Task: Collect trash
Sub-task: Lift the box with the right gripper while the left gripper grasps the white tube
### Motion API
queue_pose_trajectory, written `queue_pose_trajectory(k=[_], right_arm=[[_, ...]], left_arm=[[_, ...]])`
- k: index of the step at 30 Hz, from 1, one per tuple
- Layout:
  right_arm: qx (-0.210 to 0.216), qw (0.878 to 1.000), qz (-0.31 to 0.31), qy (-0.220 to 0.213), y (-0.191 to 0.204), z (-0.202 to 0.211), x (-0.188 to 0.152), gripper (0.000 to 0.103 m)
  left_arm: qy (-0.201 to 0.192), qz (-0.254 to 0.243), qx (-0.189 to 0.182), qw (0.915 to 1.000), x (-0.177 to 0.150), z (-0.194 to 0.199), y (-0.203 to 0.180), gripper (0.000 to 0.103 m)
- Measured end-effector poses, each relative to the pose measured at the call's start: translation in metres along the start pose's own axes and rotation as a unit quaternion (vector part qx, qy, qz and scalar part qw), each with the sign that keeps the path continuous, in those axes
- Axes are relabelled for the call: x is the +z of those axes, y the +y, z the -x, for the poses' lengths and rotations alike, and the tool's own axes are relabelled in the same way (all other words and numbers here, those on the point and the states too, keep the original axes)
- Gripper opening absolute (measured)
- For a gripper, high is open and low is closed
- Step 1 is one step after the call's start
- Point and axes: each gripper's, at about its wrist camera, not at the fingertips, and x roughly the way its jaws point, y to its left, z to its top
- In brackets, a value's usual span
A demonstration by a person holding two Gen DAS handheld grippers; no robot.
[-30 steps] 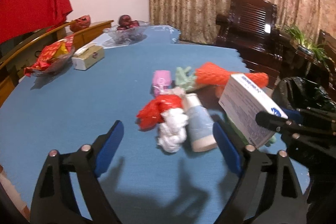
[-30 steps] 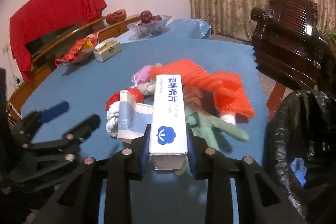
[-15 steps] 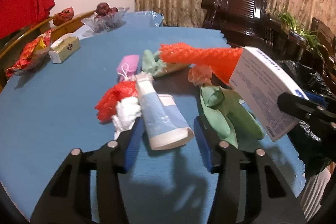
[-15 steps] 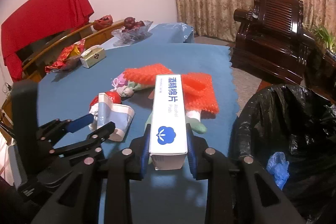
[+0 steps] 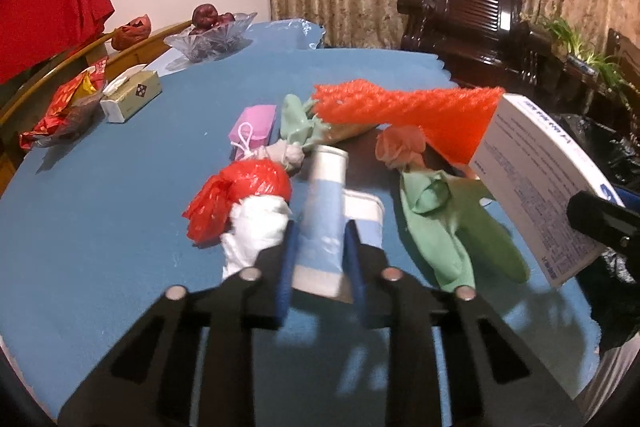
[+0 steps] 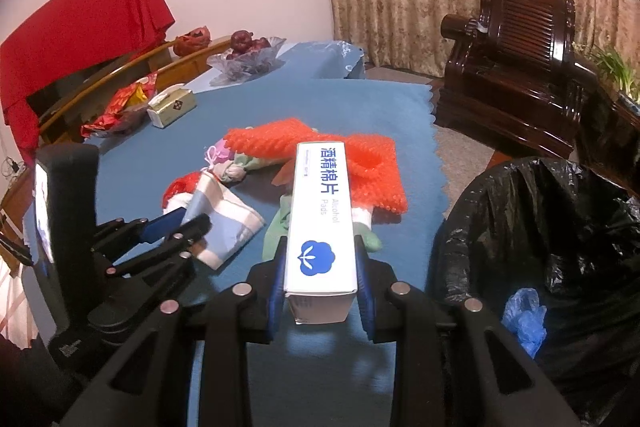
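Over the blue table, the downward-tilted left claw has just closed onto the blue-white tube.

The tube's lower end is blurred and partly hidden between the left gripper's fingers. The box hides part of the orange net. The bin bag is cut off at the right edge; its blue scrap is unidentifiable.
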Motion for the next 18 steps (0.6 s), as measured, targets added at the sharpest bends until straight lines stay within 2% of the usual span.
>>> queue_pose_trajectory(k=[7,18], right_arm=[[-0.004,1.0,0.001,-0.011,-0.001,0.01,0.002,0.03],[-0.018,0.999,-0.012,-0.043,-0.017,0.041,0.01,0.03]], left_arm=[[-0.019,-0.004,-0.002,0.9998,0.001,0.019,-0.003,0.02],[-0.064,-0.018,-0.041,0.997,0.02,0.06,-0.025,0.02]])
